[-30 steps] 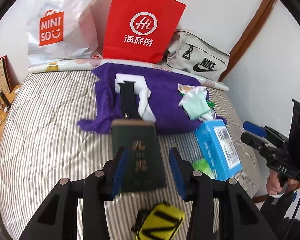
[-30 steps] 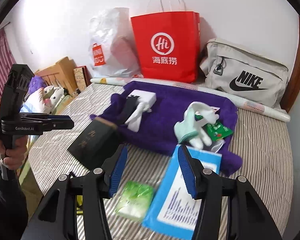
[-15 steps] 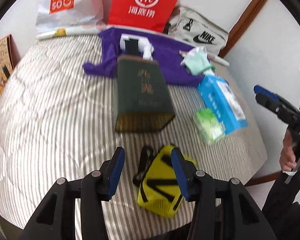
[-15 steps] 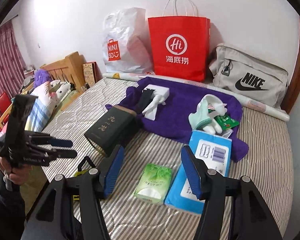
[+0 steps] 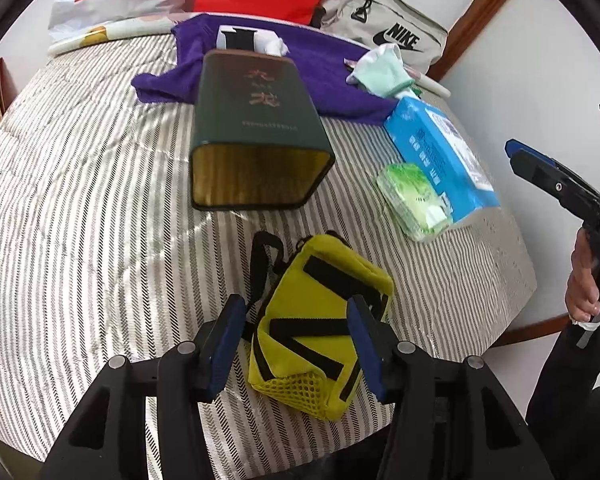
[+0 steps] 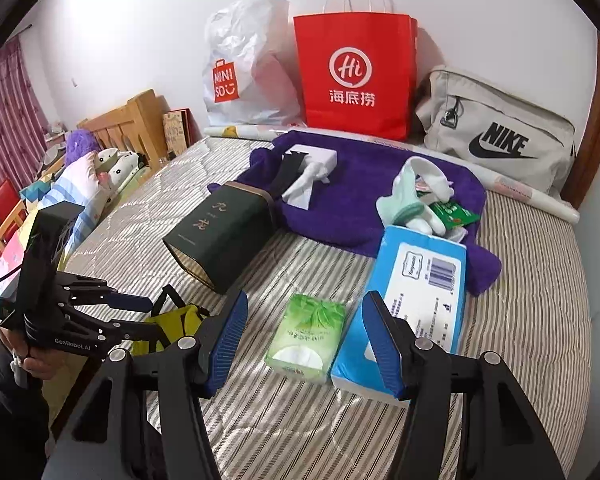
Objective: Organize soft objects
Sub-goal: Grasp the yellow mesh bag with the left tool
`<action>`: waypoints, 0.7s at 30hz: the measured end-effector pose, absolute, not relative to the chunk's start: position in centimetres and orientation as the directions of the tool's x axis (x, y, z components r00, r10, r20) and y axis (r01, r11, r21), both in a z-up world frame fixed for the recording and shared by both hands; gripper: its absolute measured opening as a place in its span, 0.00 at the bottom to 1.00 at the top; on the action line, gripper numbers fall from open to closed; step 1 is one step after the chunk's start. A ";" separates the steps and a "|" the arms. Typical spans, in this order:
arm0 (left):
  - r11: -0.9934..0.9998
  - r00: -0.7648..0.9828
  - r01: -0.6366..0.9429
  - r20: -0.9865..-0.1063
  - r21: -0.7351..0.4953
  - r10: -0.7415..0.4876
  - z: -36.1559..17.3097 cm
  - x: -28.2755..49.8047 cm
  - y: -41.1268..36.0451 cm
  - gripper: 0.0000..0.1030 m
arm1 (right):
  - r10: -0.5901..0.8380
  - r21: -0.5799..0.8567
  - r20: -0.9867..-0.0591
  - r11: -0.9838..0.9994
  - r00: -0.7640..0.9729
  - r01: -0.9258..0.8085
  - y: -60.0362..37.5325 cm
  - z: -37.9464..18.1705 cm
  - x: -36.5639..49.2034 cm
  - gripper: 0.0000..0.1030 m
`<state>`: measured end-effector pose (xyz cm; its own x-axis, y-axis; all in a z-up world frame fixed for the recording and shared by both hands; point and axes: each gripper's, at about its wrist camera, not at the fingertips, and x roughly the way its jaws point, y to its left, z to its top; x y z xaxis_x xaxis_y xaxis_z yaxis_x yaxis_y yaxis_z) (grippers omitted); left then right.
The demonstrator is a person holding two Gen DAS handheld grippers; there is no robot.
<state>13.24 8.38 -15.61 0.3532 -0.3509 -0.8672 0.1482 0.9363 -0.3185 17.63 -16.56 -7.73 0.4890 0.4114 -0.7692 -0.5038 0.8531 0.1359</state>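
Striped bed (image 5: 80,220): left hand-held gripper (image 5: 296,344) opening, its jaws astride a yellow pouch (image 5: 320,320) near a green tin (image 5: 256,136); right hand-held gripper (image 6: 304,340) open over a tissue pack (image 6: 308,336).

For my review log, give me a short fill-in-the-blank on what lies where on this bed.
1. The left gripper hovers over the ____ pouch.
2. The green tissue pack lies beside the ____ tissue box.
3. The dark green tin lies on its ____.

Missing: yellow; blue; side
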 end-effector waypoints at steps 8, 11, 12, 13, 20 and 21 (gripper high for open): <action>0.935 0.334 0.172 -0.875 -0.310 -0.351 -16.0 13.3 7.6 0.59 | 0.409 0.148 -0.776 0.858 0.480 -0.492 -17.1 -8.3 17.8 0.57; 0.934 0.329 0.190 -0.876 -0.303 -0.351 -16.1 13.3 7.2 0.65 | 0.408 0.148 -0.778 0.858 0.478 -0.491 -17.1 -8.5 17.7 0.58; 0.934 0.327 0.197 -0.878 -0.299 -0.350 -16.1 13.3 7.0 0.67 | 0.407 0.149 -0.779 0.859 0.476 -0.491 -17.2 -8.5 17.8 0.57; 0.934 0.326 0.204 -0.879 -0.295 -0.349 -16.1 13.3 6.8 0.69 | 0.407 0.149 -0.780 0.859 0.476 -0.490 -17.2 -8.6 17.7 0.58; 0.931 0.316 0.253 -0.887 -0.263 -0.336 -16.3 12.9 5.8 0.77 | 0.403 0.151 -0.785 0.861 0.471 -0.486 -17.5 -8.9 17.8 0.58; 0.930 0.314 0.260 -0.888 -0.261 -0.337 -16.4 12.9 5.7 0.78 | 0.403 0.151 -0.785 0.861 0.470 -0.486 -17.5 -8.9 17.8 0.58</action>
